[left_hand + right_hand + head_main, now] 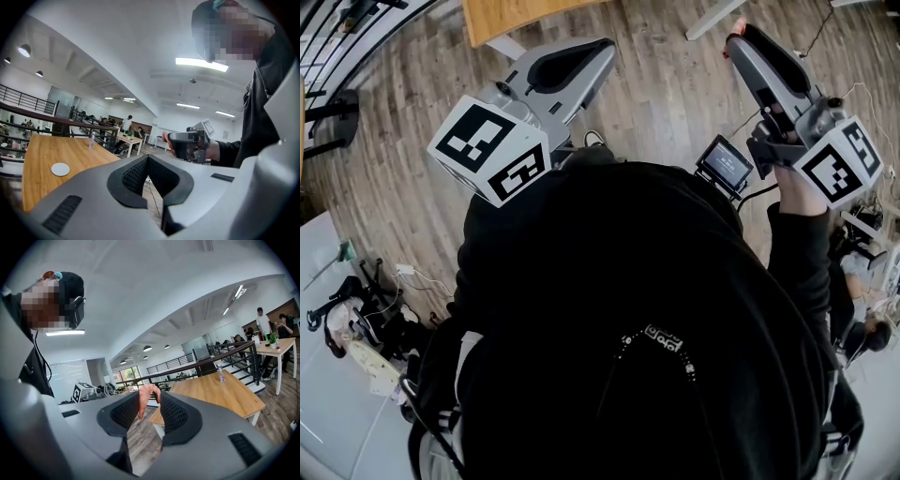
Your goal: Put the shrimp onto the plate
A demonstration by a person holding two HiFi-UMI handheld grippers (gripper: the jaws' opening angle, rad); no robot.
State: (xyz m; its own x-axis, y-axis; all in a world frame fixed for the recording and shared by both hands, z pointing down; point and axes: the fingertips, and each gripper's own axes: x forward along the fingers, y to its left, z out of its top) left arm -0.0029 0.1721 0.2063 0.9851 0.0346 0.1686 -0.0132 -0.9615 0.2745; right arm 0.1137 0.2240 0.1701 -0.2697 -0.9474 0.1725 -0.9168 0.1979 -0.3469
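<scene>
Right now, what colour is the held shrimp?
Shrimp: pinkish-orange, best in right gripper view.

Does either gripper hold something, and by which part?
The right gripper holds the shrimp by its straight part; the curled end sticks out. The left gripper is empty.

wooden table [220, 392] holding a bottle [220, 373] (dark railing [179, 366] behind).

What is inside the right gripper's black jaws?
A pink curled shrimp, pinched between the right gripper's black ribbed pads. The pads cover the sides they press on.
</scene>
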